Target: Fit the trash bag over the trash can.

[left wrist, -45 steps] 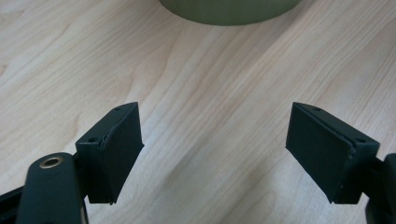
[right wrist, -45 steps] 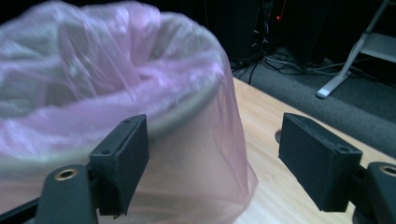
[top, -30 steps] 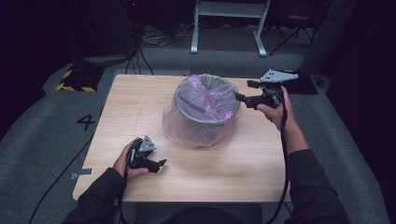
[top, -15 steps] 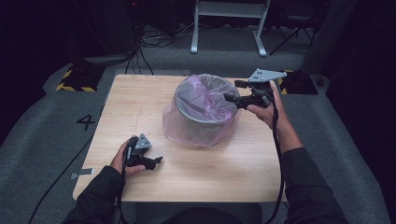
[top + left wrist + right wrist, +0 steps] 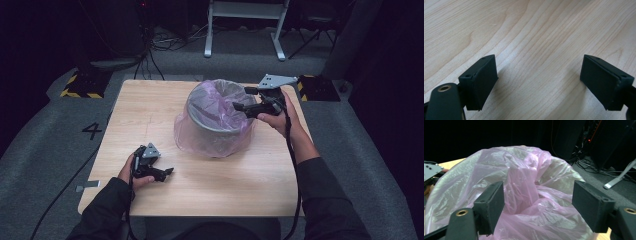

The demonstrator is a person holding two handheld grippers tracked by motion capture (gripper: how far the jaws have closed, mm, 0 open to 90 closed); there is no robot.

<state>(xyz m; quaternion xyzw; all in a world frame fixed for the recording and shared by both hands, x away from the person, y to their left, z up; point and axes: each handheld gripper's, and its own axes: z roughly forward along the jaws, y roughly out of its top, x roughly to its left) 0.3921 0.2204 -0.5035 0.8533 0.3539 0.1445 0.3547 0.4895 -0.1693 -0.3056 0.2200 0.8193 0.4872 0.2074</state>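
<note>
A round grey metal bin (image 5: 216, 117) lined with a thin pink plastic bag (image 5: 200, 137) stands near the middle of the light wooden table (image 5: 150, 107), the bag's loose skirt draped over the rim and down the outside wall. The right gripper (image 5: 242, 102) hovers at the bin's right rim, its jaws spread wide and gripping nothing; in the right gripper view the crumpled pink liner (image 5: 529, 195) lies beyond and between them, apart from the pads. The left gripper (image 5: 167, 172) rests low near the table's front left edge, well apart from the bin, its jaws parted over bare wood (image 5: 536, 50) and its fingers (image 5: 482, 80) released.
</note>
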